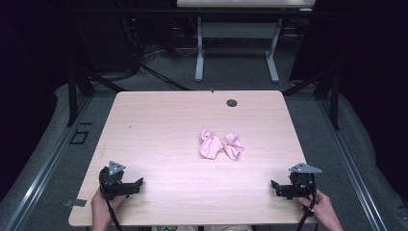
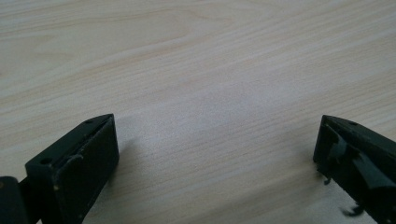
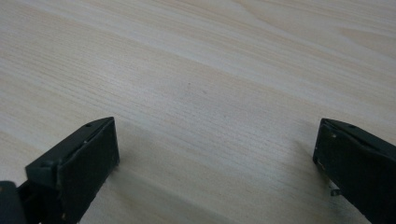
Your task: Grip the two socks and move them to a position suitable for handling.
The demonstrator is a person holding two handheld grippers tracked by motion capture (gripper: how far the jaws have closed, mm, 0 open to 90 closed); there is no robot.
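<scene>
Both the left gripper [image 1: 138,183] and right gripper [image 1: 275,185] rest on the table [image 1: 159,125], fingers wide apart and empty, well apart from the crumpled pink cloth [image 1: 220,145].

A crumpled pink cloth [image 1: 221,145] lies on the light wooden table [image 1: 159,130].

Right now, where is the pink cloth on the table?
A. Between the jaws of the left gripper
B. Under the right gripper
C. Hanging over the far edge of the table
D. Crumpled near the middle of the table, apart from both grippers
D: in the high view the pink cloth lies crumpled near the middle of the table, well away from the left gripper and the right gripper.
</scene>
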